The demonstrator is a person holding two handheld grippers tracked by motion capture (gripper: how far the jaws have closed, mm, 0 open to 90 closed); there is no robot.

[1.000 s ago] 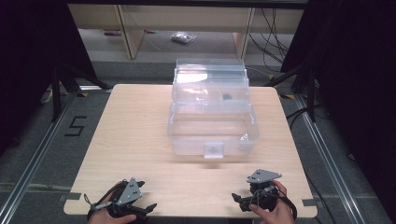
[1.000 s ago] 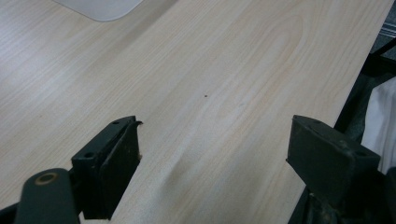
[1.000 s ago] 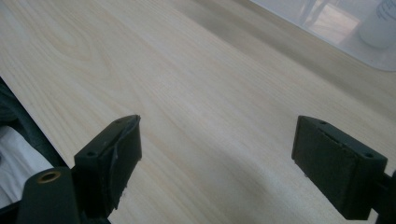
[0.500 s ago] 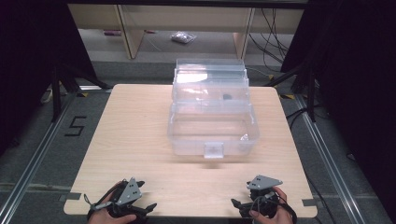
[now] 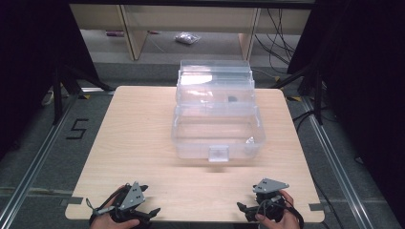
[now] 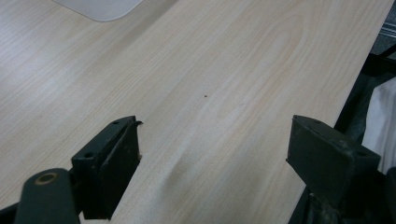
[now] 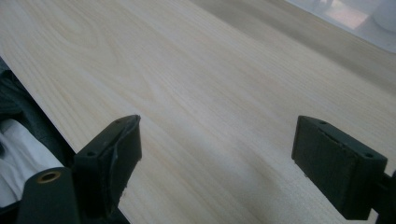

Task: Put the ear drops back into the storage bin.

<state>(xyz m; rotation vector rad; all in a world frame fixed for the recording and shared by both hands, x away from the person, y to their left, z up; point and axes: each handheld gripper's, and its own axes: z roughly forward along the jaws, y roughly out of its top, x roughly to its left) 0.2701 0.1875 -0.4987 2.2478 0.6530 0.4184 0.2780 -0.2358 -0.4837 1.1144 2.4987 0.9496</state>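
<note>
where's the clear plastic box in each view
High view: the clear plastic box sits at the middle and far half of the table, lid open, well ahead of both grippers.
Left gripper view: a pale rounded corner of it at the top edge.
Right gripper view: a blurred edge of it in the top right corner.
Shared landmark: the light wood grain tabletop.

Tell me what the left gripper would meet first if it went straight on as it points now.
Probably bare table. The left gripper is open and points down across the wood; the box lies off to the side of its line, though depth is unclear.
</note>
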